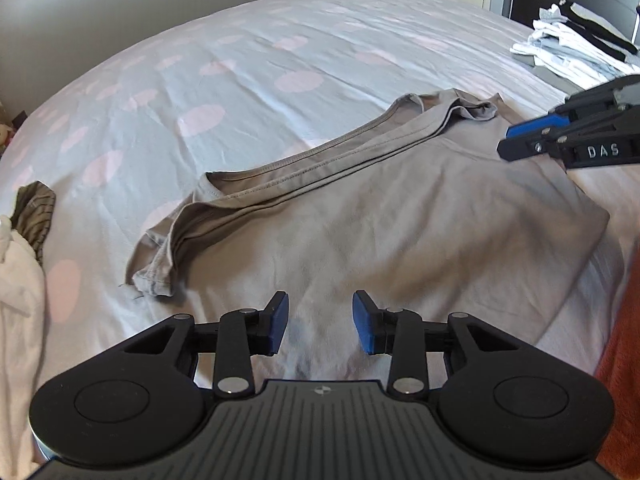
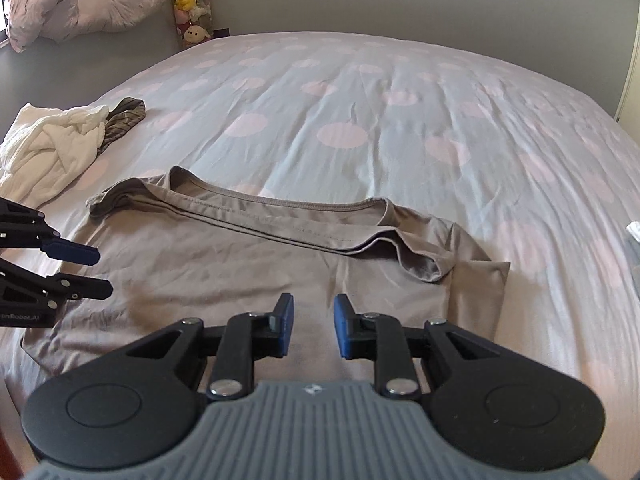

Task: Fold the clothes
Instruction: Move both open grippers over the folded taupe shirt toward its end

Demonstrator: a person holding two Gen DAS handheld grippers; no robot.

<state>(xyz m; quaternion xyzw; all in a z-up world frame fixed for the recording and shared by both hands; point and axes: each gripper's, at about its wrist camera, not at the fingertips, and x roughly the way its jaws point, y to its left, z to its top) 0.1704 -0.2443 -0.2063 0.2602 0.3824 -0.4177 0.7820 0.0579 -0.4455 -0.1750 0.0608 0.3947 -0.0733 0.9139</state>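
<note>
- Spotted bedsheet [image 1: 248, 60] fills the background, and the grey t-shirt [image 1: 400, 216] is laid flat on it, partly folded — hem and sleeves gathered in a band along the far side.
- Long axis of the shirt is seen running left-right across both views, right below and ahead of both tools.
- Left gripper [image 1: 319, 323] is held with jaws apart, nothing caught between the pads.
- Right gripper [image 2: 313, 326] is parted a bit narrower, also empty.
- Both are judged about equally near the close edge — one toward each end, so a two-handed pinch looks likely.
- Unfolded laundry [image 2: 52, 144] is left well off to the left side.
</note>
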